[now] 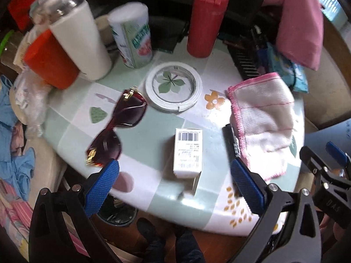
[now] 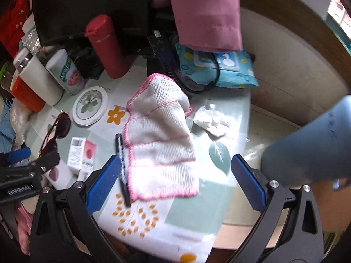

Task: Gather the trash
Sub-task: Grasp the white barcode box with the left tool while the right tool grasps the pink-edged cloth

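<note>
The trash I saw was a crumpled white paper wad (image 2: 211,120), creased and flattened, lying near the table's far right edge, just beyond the pink-edged white cloth (image 2: 161,144). A small white carton (image 1: 188,152) with a barcode stood near the front edge. My left gripper (image 1: 175,188) hung wide open over that carton, empty; my right gripper (image 2: 175,182) gaped wide over the cloth, also empty. The table (image 1: 153,188) wore a pale green and white floral cover, crowded with sunglasses (image 1: 116,129), a tape roll (image 1: 173,87) and a red flask (image 1: 207,19).

Cluttered table (image 1: 166,118), cloth (image 2: 160,144), box (image 1: 187,151)
</note>
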